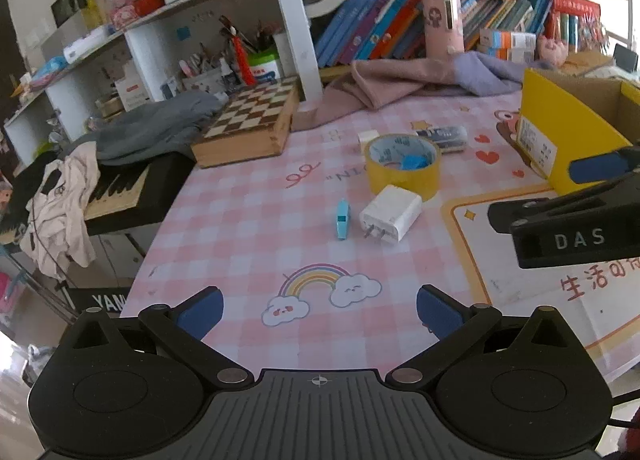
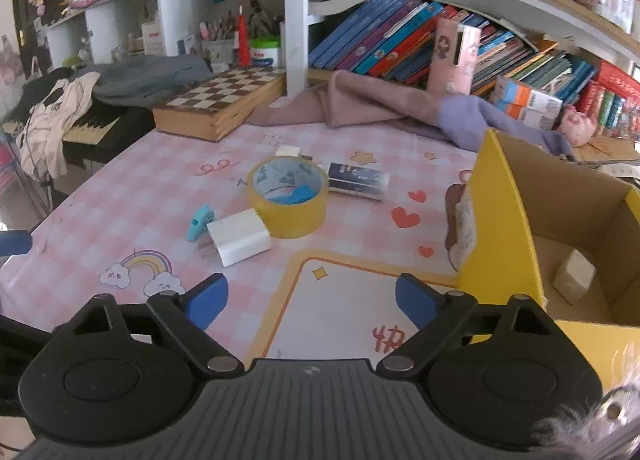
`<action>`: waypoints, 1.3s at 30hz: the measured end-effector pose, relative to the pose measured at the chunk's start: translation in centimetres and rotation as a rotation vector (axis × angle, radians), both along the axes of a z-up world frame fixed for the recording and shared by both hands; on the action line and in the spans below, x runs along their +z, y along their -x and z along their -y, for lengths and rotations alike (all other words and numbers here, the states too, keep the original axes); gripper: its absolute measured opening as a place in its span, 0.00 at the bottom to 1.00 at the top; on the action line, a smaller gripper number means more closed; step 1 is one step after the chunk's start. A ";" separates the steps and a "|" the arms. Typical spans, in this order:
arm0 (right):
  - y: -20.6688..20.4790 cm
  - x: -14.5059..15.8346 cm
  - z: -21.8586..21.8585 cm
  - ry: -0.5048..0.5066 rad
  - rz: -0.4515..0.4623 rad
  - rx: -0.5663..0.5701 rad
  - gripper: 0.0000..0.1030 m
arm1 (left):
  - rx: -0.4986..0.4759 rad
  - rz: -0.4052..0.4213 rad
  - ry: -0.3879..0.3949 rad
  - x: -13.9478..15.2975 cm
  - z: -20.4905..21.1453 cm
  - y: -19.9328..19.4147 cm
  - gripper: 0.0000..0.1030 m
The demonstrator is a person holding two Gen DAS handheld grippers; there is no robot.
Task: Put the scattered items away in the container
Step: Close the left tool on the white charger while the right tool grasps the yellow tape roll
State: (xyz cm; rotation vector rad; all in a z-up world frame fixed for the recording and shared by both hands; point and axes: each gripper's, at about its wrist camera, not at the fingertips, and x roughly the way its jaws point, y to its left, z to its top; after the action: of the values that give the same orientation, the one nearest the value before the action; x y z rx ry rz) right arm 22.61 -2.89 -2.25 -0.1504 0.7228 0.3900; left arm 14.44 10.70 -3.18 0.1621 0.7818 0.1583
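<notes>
Bookshelf-backed pink check tabletop: white charger beside tape roll, ahead of left gripper, jaws spread and empty; right gripper likewise spread beside yellow box; advisably straddle the charger's flat sides before closing.

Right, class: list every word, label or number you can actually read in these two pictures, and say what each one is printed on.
"DAS": on the right claw, seen from the left wrist view.
"YAN", cut off: on the black keyboard below the table edge.
"生活": red characters on the tablecloth.
"99": a red scribble on the same cloth.
The label on the yellow box, the book spines and the tape roll print: too blurred to read.
</notes>
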 end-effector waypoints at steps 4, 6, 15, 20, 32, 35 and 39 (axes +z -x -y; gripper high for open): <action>-1.6 -0.5 -0.5 -0.002 -0.018 0.017 0.83 | -0.025 0.004 -0.004 -0.6 0.1 -1.2 1.00; -2.8 -0.7 -0.8 -0.006 -0.027 0.020 0.83 | -0.045 0.015 -0.009 -0.8 0.1 -1.9 1.00; -7.3 -1.2 -2.1 -0.022 -0.049 0.016 0.83 | -0.126 0.022 0.007 -2.0 0.7 -6.8 0.82; -9.4 -1.6 -2.8 -0.013 -0.060 0.019 0.83 | -0.191 -0.012 0.032 -3.4 1.5 -9.3 0.72; -12.1 -2.3 -3.7 -0.011 -0.085 0.033 0.83 | -0.250 -0.098 0.059 -6.0 2.1 -13.9 0.51; -13.3 -2.4 -3.7 -0.026 -0.096 0.005 0.83 | -0.242 -0.098 0.102 -6.3 1.7 -14.5 0.51; -14.9 -2.7 -3.7 -0.015 -0.105 -0.034 0.71 | -0.227 -0.096 0.140 -6.4 1.5 -15.2 0.51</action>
State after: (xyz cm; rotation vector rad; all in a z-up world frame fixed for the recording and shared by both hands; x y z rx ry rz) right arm 37.53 0.77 -4.92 -0.1042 0.8243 0.3726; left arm 29.63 9.17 -9.57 0.1252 0.8614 -0.1200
